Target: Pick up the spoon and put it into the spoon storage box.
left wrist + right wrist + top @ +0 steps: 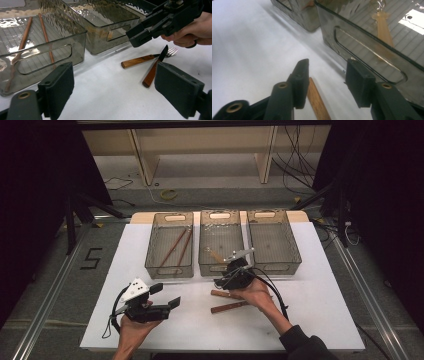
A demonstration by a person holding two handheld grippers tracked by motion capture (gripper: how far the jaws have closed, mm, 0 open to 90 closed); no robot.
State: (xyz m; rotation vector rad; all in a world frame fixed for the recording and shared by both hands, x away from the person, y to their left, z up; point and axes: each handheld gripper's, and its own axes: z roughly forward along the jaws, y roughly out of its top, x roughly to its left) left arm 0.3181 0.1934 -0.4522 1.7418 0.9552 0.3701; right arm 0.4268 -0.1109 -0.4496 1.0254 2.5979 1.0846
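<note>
Just before the middle bin's (220, 266) near wall, your right gripper (327, 75) hovers, jaws wide, over the wooden-handled knife (226, 294) on the counter (310, 315); left gripper (167, 296) gapes wide over open counter

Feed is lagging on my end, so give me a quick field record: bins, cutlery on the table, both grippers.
bins: three clear bins in a row at the table's far side
left bin: two chopsticks
middle bin: one wooden-handled utensil
right bin: nothing visible inside
on table: fork and knife, wooden handles, crossed, in front of the middle bin
right gripper: open, above the fork and knife, holding nothing
left gripper: open, off to the left, holding nothing
</note>
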